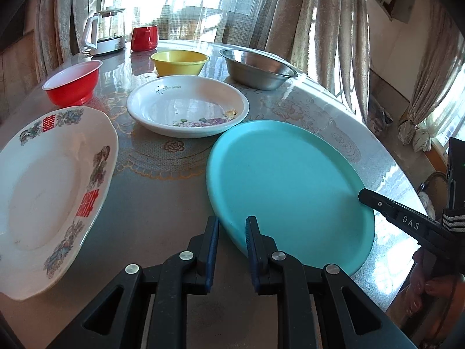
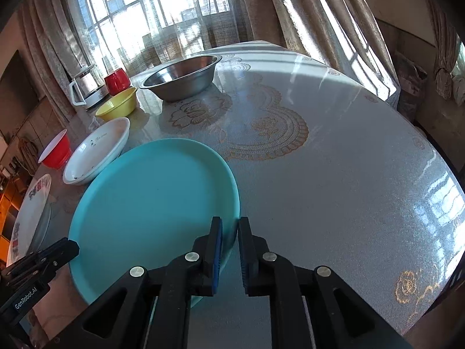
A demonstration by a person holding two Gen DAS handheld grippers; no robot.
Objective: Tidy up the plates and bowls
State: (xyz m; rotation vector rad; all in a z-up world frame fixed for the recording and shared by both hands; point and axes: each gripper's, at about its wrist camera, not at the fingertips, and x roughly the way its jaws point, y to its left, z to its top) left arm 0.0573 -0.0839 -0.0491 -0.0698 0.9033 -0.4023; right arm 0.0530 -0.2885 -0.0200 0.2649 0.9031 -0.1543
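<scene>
Claws are bracketing the turquoise plate (image 1: 290, 189) from opposite rims, left claw (image 1: 232, 226) and right claw (image 2: 230, 229) each straddling its edge, narrowly spread, not yet pinching.

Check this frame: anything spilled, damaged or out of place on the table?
A small yellowish residue sits on the inner rim of the white floral dish, beside its flower print; it looks like leftover food. Nothing is spilled or visibly broken.
</scene>
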